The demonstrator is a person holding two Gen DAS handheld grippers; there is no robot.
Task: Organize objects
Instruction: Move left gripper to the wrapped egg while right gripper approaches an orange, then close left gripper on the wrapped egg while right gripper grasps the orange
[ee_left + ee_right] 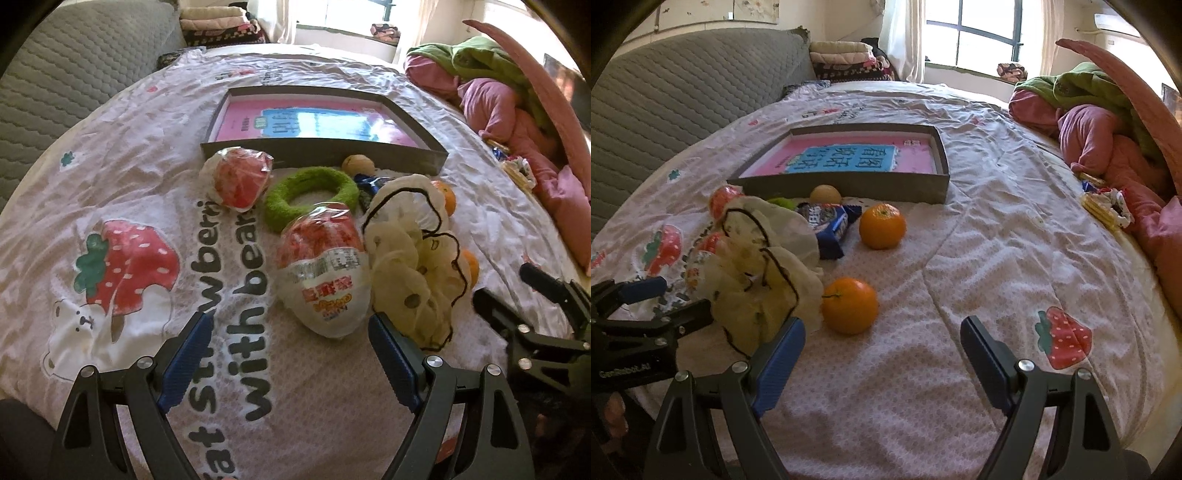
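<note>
Left gripper (290, 325) held agape before wrapped snack (325, 280); right gripper (882, 332) spread wide, nothing gripped, near orange (850, 305); box (849, 186) beyond.

A bed (960, 258) with a strawberry-print cover carries a shallow grey tray (846, 184), two oranges (849, 305), a blue snack packet (831, 225), two wrapped red-and-white snacks (325, 273), a green ring (312, 195), a cream frilled cloth (764, 266) and bunched pink and green bedding (1100, 122).

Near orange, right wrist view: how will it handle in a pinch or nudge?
The near orange looks round and smooth, so a nudge probably rolls it across the quilt. Likely firm enough to pinch. The right hand-held gripper stands open, seemingly wide enough.
</note>
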